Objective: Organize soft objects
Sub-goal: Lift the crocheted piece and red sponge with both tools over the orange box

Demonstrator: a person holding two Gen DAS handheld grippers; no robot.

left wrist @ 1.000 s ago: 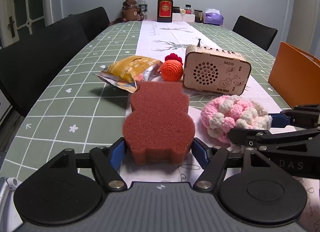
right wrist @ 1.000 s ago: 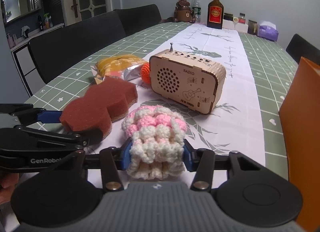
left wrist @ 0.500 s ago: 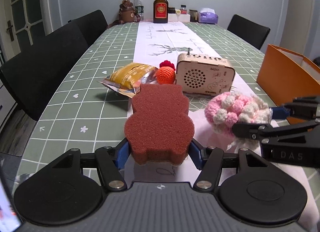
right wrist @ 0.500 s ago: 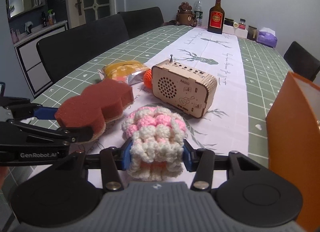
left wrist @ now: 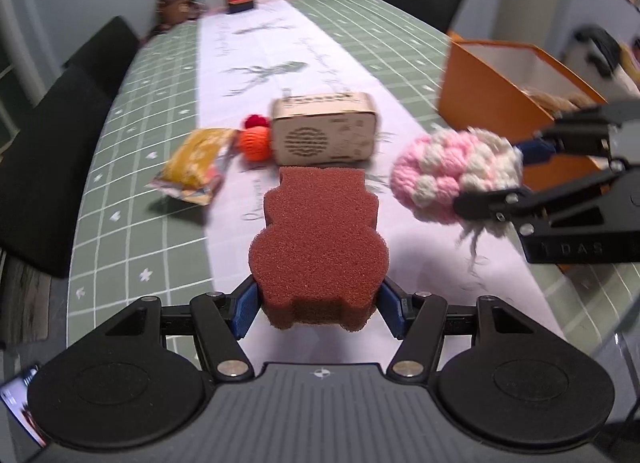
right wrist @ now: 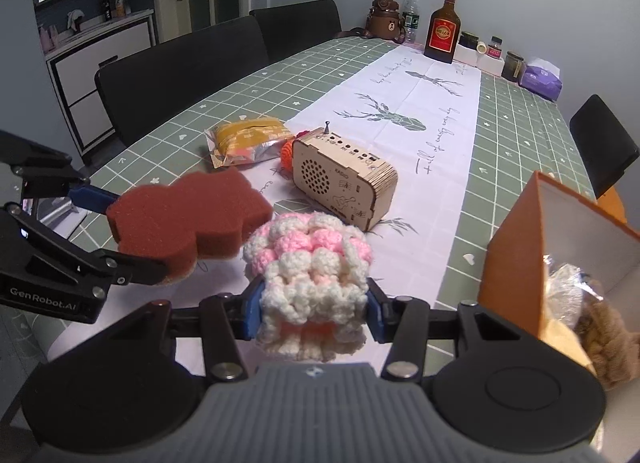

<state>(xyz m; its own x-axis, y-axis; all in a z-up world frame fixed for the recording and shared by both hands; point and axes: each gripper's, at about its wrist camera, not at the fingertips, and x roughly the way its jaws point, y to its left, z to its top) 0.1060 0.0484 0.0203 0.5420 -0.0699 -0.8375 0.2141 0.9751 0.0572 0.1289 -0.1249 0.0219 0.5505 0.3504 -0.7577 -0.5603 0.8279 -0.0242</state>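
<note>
A brown bear-shaped sponge [left wrist: 320,239] hangs above the table, with my left gripper [left wrist: 318,305] shut on its lower end. My right gripper [right wrist: 312,313] is shut on a pink and white crocheted piece [right wrist: 308,259], also held off the table. The two stand side by side: in the right wrist view the sponge [right wrist: 188,215] and left gripper [right wrist: 134,233] are to the left. In the left wrist view the crocheted piece [left wrist: 448,167] and right gripper [left wrist: 492,175] are to the right. An orange box [right wrist: 512,255] stands open at the right.
On the white runner ahead lie a wooden radio [left wrist: 324,135], an orange crocheted ball [left wrist: 256,141] and a yellow snack bag [left wrist: 196,167]. The orange box holds a fluffy brown thing [right wrist: 608,339]. Bottles [right wrist: 442,33] stand at the far end, and black chairs [right wrist: 180,75] line the table.
Both grippers have risen with the sponge and the crocheted piece, well off the table. The views now look down more steeply, and the inside of the orange box has come into sight.
</note>
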